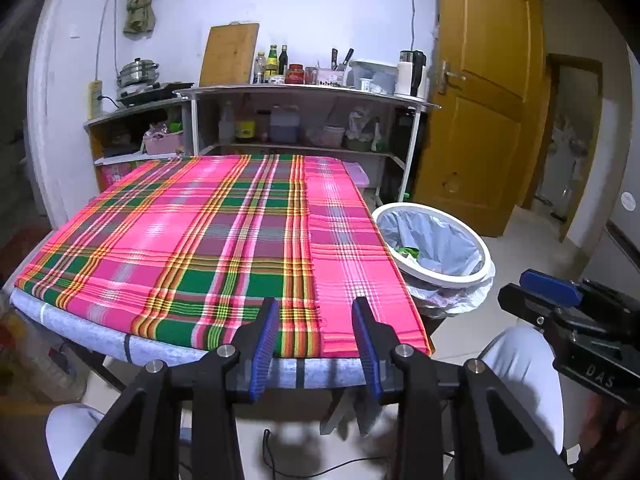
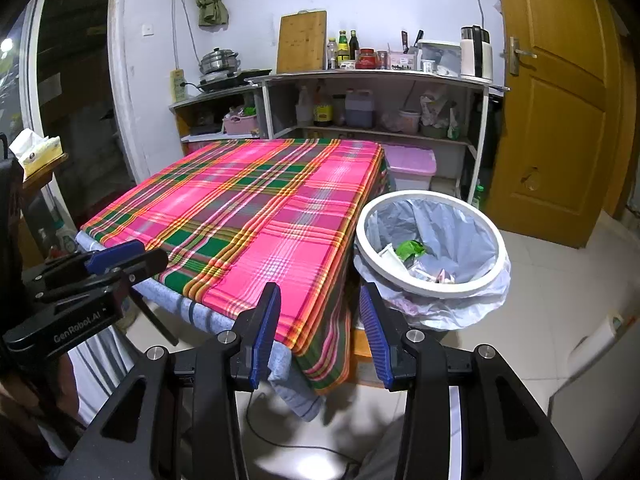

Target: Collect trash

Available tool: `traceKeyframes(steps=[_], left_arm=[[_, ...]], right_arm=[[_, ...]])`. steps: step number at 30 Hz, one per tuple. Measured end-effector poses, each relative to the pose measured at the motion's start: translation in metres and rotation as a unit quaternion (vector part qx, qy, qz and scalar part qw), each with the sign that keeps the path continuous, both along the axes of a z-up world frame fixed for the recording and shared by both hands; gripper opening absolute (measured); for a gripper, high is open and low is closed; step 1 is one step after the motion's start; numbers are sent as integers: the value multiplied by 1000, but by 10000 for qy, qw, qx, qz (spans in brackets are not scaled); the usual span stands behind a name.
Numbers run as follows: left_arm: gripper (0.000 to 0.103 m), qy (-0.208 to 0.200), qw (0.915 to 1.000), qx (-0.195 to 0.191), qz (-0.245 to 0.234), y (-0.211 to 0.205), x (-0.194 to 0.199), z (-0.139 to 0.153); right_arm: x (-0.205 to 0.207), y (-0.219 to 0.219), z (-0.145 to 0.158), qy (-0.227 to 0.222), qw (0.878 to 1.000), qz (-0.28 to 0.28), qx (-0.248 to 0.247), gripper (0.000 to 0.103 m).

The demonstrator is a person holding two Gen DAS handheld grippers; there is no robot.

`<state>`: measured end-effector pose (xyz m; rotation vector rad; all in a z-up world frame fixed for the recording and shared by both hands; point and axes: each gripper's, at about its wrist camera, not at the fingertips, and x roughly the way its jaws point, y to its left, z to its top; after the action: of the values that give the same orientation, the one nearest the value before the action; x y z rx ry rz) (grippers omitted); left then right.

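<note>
A white-rimmed trash bin (image 2: 430, 286) with a pale plastic liner stands on the floor at the table's right side. It holds a green wrapper (image 2: 409, 249) and other scraps. The bin also shows in the left wrist view (image 1: 438, 276). My left gripper (image 1: 316, 308) is open and empty, above the near edge of the pink plaid tablecloth (image 1: 208, 236). My right gripper (image 2: 319, 296) is open and empty, over the table's near right corner, just left of the bin. The cloth (image 2: 256, 216) carries no loose items that I can see.
A shelf unit (image 1: 304, 92) with bottles, a kettle and a cutting board stands behind the table. A wooden door (image 2: 560, 100) is at the right. A pink-lidded box (image 2: 412, 162) sits behind the bin. A tissue box (image 2: 38, 152) is at far left. Tiled floor lies right of the bin.
</note>
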<state>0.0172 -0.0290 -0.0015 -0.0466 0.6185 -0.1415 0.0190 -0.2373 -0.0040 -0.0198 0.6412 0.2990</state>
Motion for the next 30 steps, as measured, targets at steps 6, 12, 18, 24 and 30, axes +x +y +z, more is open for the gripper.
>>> traceKeyframes(steps=[6, 12, 18, 24, 30], left_arm=[[38, 25, 10000, -3, 1, -3, 3, 1], [38, 31, 10000, -10, 1, -4, 3, 1], [38, 45, 10000, -20, 13, -5, 4, 1], [38, 45, 10000, -12, 12, -6, 3, 1], [38, 53, 10000, -39, 3, -7, 2, 0]], right_arm=[[0, 0, -1, -1, 10000, 5, -6, 42], [-1, 0, -1, 2, 10000, 0, -2, 42], [-2, -1, -1, 0, 10000, -4, -2, 42], [-2, -1, -1, -3, 10000, 3, -8, 42], [-2, -1, -1, -4, 10000, 2, -11, 42]])
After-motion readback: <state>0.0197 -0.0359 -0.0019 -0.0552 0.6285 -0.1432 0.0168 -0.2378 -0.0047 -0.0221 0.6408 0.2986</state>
